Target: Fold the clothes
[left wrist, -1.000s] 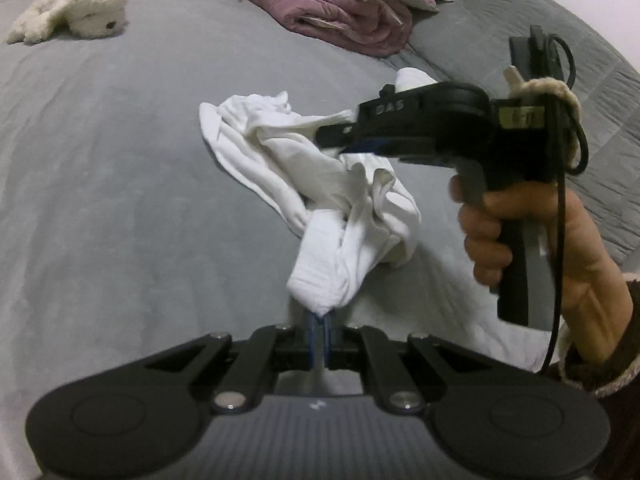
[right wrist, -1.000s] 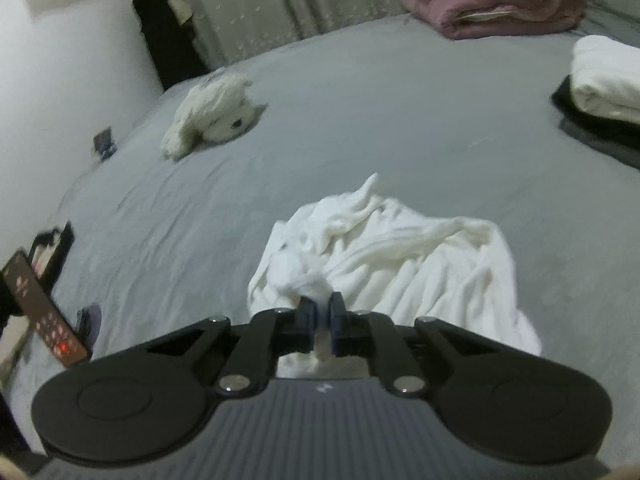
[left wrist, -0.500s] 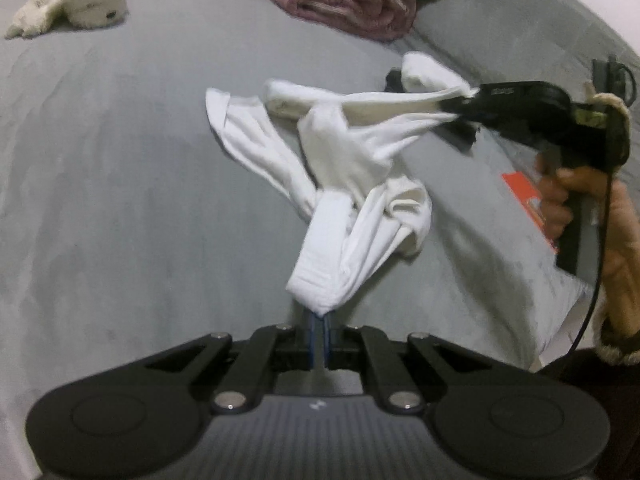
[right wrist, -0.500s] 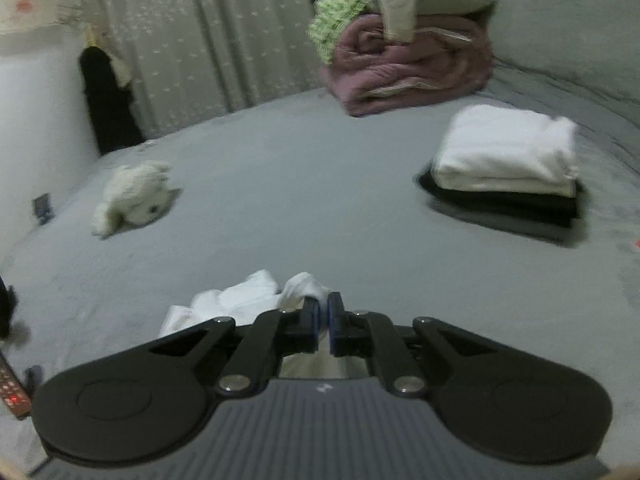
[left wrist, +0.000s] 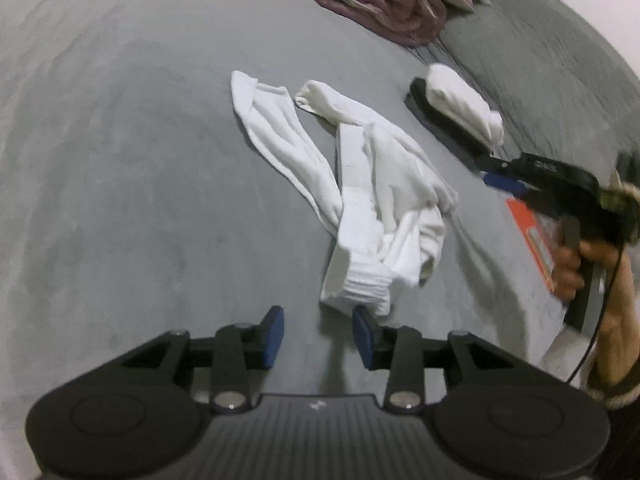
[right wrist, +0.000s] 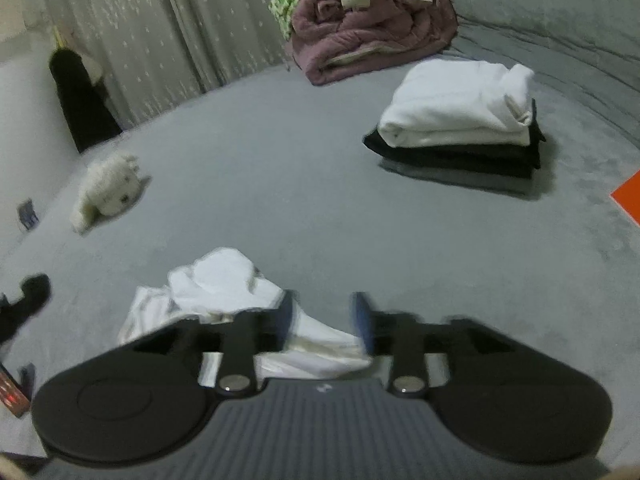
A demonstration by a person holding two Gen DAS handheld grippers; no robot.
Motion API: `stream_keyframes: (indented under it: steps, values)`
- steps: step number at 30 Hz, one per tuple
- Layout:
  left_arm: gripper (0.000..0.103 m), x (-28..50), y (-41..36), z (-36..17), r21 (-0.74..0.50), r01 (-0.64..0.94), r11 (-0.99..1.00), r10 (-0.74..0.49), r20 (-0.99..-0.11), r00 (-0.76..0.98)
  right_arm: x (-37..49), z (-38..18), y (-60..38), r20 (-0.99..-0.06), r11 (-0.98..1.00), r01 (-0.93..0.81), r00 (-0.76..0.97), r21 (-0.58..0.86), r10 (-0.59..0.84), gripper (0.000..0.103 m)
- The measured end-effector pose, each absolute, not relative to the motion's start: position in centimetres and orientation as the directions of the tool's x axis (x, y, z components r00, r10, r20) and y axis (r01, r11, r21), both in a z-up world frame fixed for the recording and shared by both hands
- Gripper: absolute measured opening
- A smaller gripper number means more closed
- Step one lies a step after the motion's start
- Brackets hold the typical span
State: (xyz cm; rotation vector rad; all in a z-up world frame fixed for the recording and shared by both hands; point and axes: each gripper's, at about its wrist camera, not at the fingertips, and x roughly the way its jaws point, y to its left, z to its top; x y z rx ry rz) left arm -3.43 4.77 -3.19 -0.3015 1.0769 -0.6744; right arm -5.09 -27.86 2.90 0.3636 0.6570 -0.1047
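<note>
A crumpled white garment (left wrist: 360, 184) lies spread on the grey bed (left wrist: 120, 160). My left gripper (left wrist: 319, 332) hovers at its near end, jaws opening. The bunched ribbed hem (left wrist: 360, 292) lies just ahead of the right pad (left wrist: 362, 334), with nothing pressed between the pads. In the right wrist view the garment (right wrist: 224, 284) lies under my right gripper (right wrist: 324, 316), whose jaws are opening and blurred, with cloth beneath them but not gripped. The left wrist view shows the right gripper (left wrist: 490, 172) to the right of the garment, held in a person's hand (left wrist: 572, 264).
A folded white piece (right wrist: 460, 108) rests on folded black ones (right wrist: 460, 152) at the right. A rolled pink blanket (right wrist: 372, 32) with more clothes sits at the back. A white plush toy (right wrist: 108, 192) lies far left. An orange sheet (right wrist: 628, 200) lies at the right edge.
Both grippers have opened and let go of the white garment, which has dropped flat onto the bed. The right gripper has drawn away to the right of it.
</note>
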Motion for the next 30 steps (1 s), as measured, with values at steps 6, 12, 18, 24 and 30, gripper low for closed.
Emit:
stream_keyframes:
  steps: [6, 12, 18, 24, 30]
  values:
    - [0.041, -2.6, 4.4, -3.1, -0.580, 0.322, 0.748, -0.663, -0.679, 0.316, -4.4, 2.8, -25.2, -0.599, 0.924, 0.093, 0.785, 0.372, 0.162, 0.047]
    - [0.043, -2.0, 4.9, -1.9, -0.582, 0.326, 0.745, -0.667, -0.657, 0.351, -2.9, 2.0, -21.9, -0.612, 0.922, 0.006, 0.750, 0.386, 0.251, 0.047]
    - [0.047, -1.2, 5.8, -1.2, -0.588, 0.312, 0.746, -0.665, -0.639, 0.386, -1.1, 0.9, -20.2, -0.631, 0.914, -0.012, 0.720, 0.406, 0.289, 0.047]
    - [0.047, -0.6, 3.9, -3.0, -0.560, 0.314, 0.766, -0.642, -0.691, 0.333, 0.5, -0.7, -19.4, -0.661, 0.925, 0.007, 0.701, 0.380, 0.266, 0.047]
    - [0.047, -0.5, 3.0, -4.2, -0.559, 0.321, 0.764, -0.643, -0.702, 0.307, 1.2, -1.9, -18.8, -0.667, 0.936, -0.029, 0.693, 0.352, 0.272, 0.020]
